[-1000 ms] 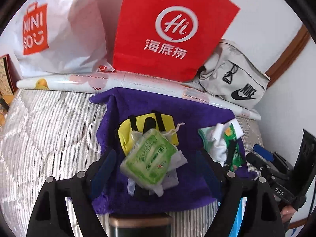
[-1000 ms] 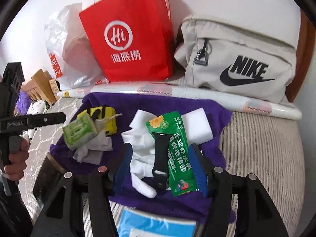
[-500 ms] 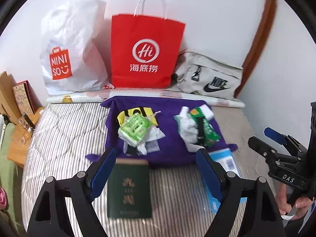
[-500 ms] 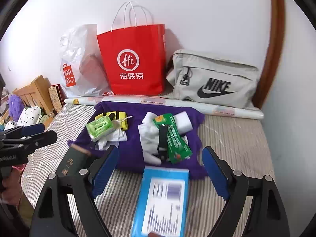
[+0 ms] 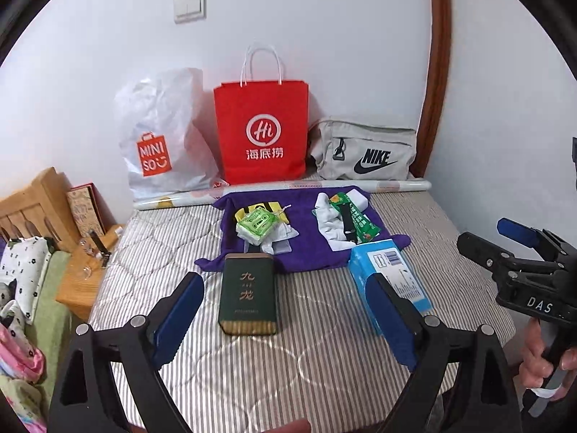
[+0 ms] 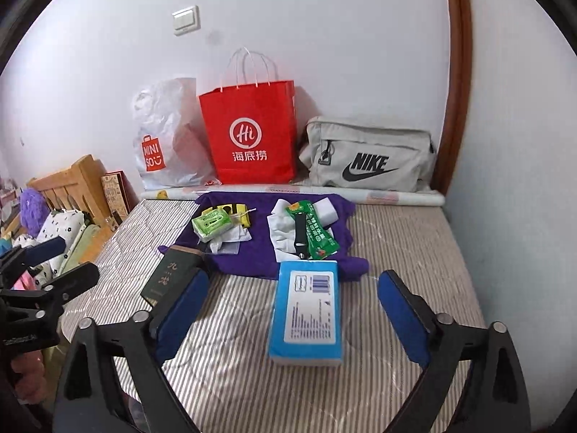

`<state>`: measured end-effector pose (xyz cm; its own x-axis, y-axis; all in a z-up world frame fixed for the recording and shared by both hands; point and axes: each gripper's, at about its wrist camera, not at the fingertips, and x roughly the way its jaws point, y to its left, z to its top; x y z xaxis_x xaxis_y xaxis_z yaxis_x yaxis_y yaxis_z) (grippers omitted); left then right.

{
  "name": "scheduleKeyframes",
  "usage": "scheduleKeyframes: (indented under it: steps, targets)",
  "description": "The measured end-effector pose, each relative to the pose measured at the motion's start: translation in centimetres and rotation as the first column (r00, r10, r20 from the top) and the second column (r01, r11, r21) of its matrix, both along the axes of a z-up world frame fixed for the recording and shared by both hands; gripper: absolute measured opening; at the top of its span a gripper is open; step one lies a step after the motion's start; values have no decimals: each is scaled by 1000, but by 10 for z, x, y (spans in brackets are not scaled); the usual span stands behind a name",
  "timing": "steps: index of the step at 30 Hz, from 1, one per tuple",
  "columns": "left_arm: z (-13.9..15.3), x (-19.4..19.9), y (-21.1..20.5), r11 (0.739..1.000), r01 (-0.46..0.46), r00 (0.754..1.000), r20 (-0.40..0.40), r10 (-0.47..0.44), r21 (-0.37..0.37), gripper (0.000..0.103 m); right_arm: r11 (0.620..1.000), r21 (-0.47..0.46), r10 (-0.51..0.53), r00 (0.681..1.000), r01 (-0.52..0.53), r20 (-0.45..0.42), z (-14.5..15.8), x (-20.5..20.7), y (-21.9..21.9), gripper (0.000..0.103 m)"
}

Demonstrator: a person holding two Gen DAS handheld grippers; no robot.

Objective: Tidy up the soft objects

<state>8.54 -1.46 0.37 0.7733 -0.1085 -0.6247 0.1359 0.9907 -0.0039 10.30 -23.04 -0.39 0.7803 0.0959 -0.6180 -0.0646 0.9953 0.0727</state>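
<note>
- red paper bag stands against the wall, the landmark here
- white Miniso bag touches its left side
- grey Nike bag lies just right of it
- rolled paper lies in front of it
- light switch sits on the wall above it
- wooden headboard stands well to its left

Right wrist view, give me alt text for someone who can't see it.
The open right gripper hovers over a blue box on a striped mattress. Beyond, a purple cloth holds small packets, with bags against the wall.
</note>
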Motion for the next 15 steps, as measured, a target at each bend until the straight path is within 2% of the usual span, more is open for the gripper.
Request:
scheduleKeyframes:
  steps: [2, 6, 12, 15]
  targets:
    - [3, -15, 2, 1000, -23, 1000, 18, 24, -20, 94, 1000, -1, 2, 1000, -2, 19, 2, -12, 1, 100]
    - [6, -36, 2, 998, -15, 1000, 24, 16, -59, 97, 1000, 9, -7, 1000, 7, 21, 5, -33, 2, 101]
    - [8, -61, 0, 997, -29, 998, 56, 33, -65, 97, 1000, -28, -12, 1000, 12, 10, 5, -63, 6, 101]
    - [5, -69, -2, 998, -50, 997, 63, 52, -38, 97, 1000, -5, -24, 999, 25, 31, 5, -74, 3, 101]
